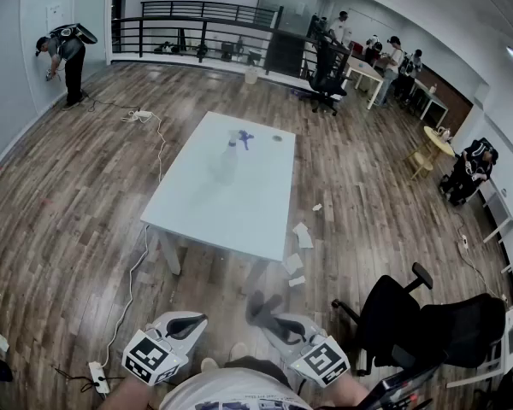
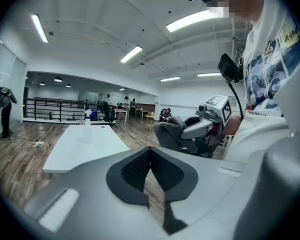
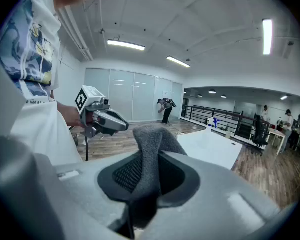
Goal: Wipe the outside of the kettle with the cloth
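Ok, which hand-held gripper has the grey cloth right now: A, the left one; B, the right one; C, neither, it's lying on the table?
B: the right hand-held gripper is clamped on the grey cloth, while the left hand-held gripper is shut with nothing between its jaws.

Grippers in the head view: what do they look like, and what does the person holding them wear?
The left gripper and the right gripper are smooth, pale grey shells with rounded noses. Each carries a white cube printed with black square markers. Their jaws are lined with dark textured pads. The person wears a white T-shirt with a blue wave print.
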A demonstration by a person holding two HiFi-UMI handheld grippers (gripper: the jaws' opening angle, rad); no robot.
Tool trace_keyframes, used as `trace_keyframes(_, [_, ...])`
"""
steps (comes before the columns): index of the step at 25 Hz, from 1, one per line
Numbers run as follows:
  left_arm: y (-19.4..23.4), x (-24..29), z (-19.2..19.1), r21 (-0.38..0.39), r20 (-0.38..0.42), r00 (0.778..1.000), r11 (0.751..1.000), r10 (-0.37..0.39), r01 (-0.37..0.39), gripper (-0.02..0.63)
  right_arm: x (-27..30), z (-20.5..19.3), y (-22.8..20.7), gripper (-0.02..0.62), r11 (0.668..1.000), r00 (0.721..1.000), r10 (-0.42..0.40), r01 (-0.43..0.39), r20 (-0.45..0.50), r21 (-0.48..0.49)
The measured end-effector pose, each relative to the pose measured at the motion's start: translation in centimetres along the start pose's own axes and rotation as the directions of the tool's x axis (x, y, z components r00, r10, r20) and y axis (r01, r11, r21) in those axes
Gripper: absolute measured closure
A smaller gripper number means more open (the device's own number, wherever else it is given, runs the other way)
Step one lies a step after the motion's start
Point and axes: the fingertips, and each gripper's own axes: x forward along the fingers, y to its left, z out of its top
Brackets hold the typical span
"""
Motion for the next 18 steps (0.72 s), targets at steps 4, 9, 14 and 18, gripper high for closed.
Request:
trace_keyframes(4, [-0.6,0.6,-0.2,-0.001,0.005,1.0,1.0,-0.012,0.012,0.603,-0.6,0.0,-0.3,0.523,1.0,1.0,-0.017,0.017,-0.013,-0.01])
trace_keyframes(9, [-0.4,1.6,-0.2,-0.002,0.005,0.999,0.999,-0.033,0.033,0.603,-0.7,-0.8,-1.3,0.523,0.999,0.999,-0.043,0.043,-0.011,0.014])
trace_keyframes(14, [-0.1,3.4,0.3,-0.002,0.005,0.998,0.998,-0.065,0.065,0.59,-1.2,-1.3,-3.4,0.52,0.995,0.997,-0.081,0.081,-0.003,0.06])
trace_keyframes(18, [0.9,5.5,0.6,0.007,-0.006,0.997,0.997,-0.079,0.079,0.574,-0.7,-2.0,-5.8,0.52,0.993,0.996,-0.089,0.089,0.0,0.078])
